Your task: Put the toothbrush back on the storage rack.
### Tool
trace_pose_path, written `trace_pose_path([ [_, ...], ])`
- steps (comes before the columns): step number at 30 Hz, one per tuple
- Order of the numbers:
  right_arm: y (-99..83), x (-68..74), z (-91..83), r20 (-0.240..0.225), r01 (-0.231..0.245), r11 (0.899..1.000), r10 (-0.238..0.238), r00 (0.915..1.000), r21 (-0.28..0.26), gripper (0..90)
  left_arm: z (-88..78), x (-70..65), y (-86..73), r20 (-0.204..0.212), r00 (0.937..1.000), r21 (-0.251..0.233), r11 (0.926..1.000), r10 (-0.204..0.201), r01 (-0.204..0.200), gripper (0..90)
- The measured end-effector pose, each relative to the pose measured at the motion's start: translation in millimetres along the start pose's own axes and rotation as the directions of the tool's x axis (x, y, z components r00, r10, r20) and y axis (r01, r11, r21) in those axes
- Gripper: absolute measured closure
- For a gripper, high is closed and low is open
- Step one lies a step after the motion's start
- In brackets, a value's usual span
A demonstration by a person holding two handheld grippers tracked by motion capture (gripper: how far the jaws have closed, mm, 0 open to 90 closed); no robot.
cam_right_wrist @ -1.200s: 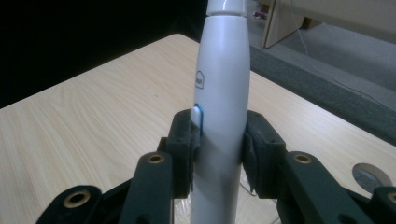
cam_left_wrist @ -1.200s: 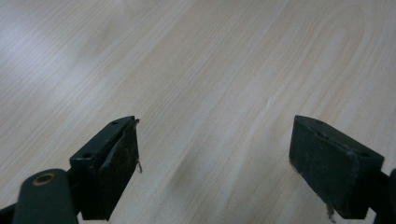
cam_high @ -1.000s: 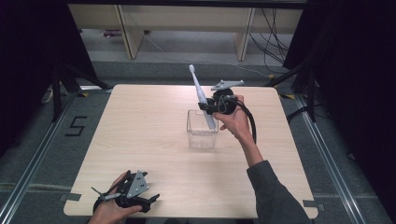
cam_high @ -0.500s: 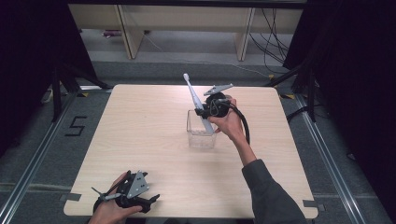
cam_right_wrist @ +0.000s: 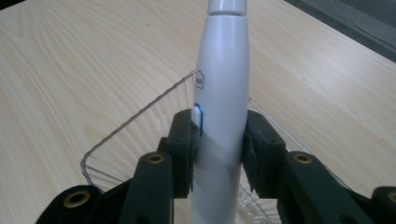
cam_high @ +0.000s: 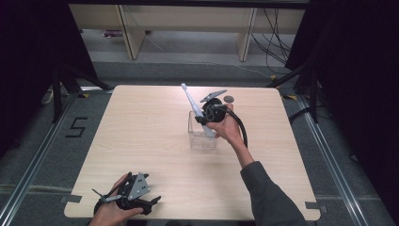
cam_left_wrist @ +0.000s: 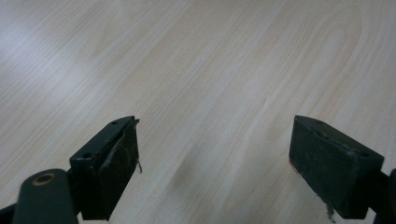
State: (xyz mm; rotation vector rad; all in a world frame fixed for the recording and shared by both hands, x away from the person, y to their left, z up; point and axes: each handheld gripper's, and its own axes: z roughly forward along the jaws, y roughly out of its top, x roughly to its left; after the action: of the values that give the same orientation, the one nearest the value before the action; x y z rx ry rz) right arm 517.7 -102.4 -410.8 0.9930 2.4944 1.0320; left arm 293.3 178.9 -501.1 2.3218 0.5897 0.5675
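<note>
Right gripper view: toothbrush (cam_right_wrist: pixel 223 93) clamped btwn right tongs (cam_right_wrist: pixel 218 149), over clear container (cam_right_wrist: pixel 140 126).

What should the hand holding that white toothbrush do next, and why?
Probably ease it further down, then let go. The right gripper is clamped on the electric toothbrush, whose lower end already sits inside the clear container, tilted, with the brush head well above the rim.

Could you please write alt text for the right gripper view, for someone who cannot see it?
The right gripper is shut on a white electric toothbrush, its black jaws pressing the handle from both sides. The toothbrush's lower end reaches into a clear plastic container on a light wooden table.
</note>
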Motion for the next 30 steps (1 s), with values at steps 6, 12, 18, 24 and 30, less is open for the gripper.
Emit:
trace_pose_path([
  [6, -2.6, 0.1, 7.4, 0.015, 0.025, 0.999, -0.026, 0.9996, 0.044, 66.9, 0.3, -0.3, -0.1, 0.002, 1.0000, 0.000, 1.0000, -0.001, 0.001, 15.4],
  [12, -3.8, 1.1, 10.7, 0.018, -0.003, 0.997, 0.001, 0.9998, 0.081, 66.8, 0.2, -0.1, -0.1, 0.001, 1.0000, 0.003, 1.0000, 0.002, -0.002, 15.4],
  [18, -5.3, 0.5, 14.6, 0.008, 0.008, 0.995, -0.008, 0.9999, 0.096, 66.8, 0.1, -0.3, -0.1, 0.002, 1.0000, 0.002, 1.0000, 0.002, -0.002, 15.4],
  [24, -6.6, -0.2, 17.2, 0.006, 0.020, 0.992, -0.021, 0.9998, 0.121, 66.8, 0.6, -1.6, -0.1, 0.008, 0.9999, -0.006, 0.9999, -0.008, 0.009, 15.4],
  [30, -7.7, 4.4, 18.8, 0.003, -0.019, 0.985, 0.018, 0.9998, 0.169, 66.7, 0.7, -1.9, 0.0, 0.009, 0.9999, -0.006, 0.9999, -0.009, 0.009, 15.4],
])
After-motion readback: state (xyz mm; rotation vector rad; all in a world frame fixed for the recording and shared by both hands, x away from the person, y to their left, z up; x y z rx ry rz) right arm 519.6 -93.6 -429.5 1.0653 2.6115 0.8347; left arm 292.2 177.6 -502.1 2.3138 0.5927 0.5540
